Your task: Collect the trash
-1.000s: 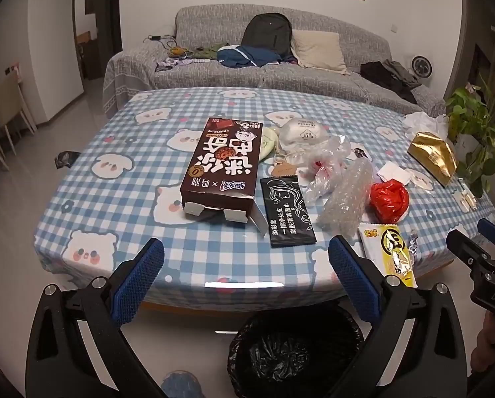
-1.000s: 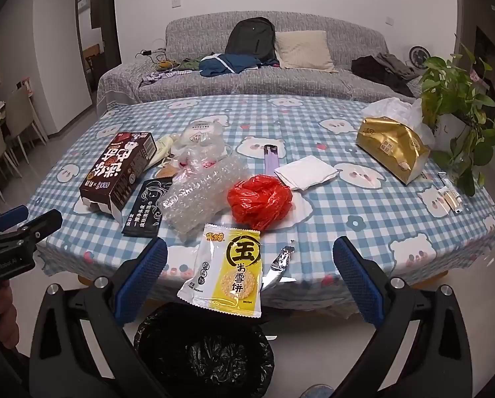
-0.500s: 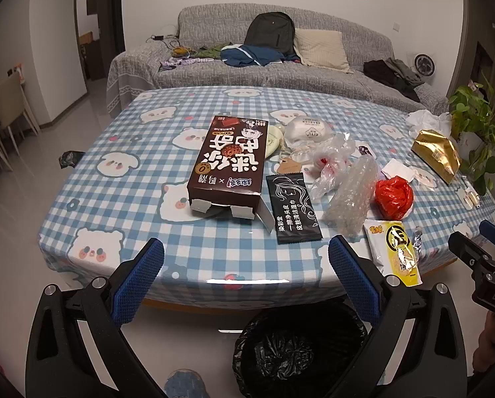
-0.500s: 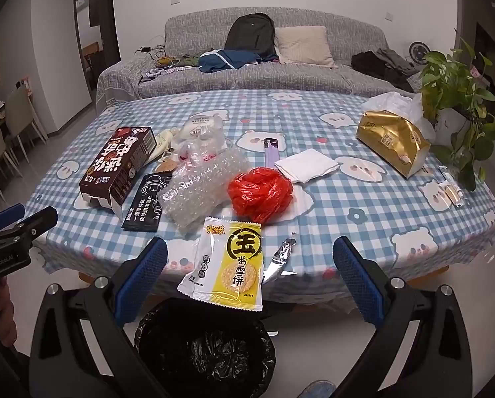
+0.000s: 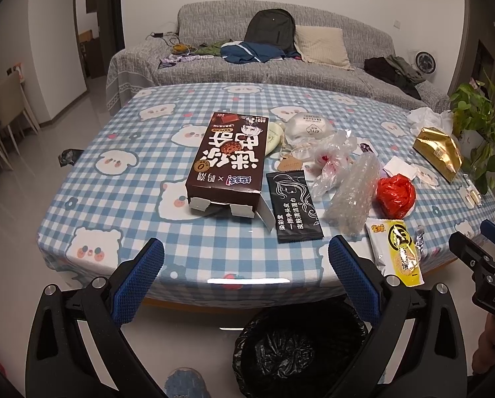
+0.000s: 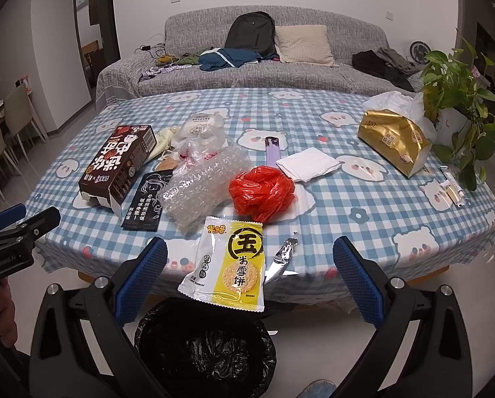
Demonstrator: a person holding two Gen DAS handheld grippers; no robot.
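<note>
We have raised both tongs a little and eased them toward the counter [image 5: 121,199]. From the left tongs [image 5: 244,275] the brown box [image 5: 229,162] sits lower and closer; from the right tongs [image 6: 249,273] the yellow wrapper [image 6: 229,262] does too.

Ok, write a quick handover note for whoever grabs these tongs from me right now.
Left tongs: open, empty, short of the table edge.
Right tongs: open, empty, facing the yellow wrapper, which overhangs the edge above the bin.
Done: nothing picked up that shows.
Left on the table: brown box, black sachet, bubble wrap, red bag, foil scrap.
</note>
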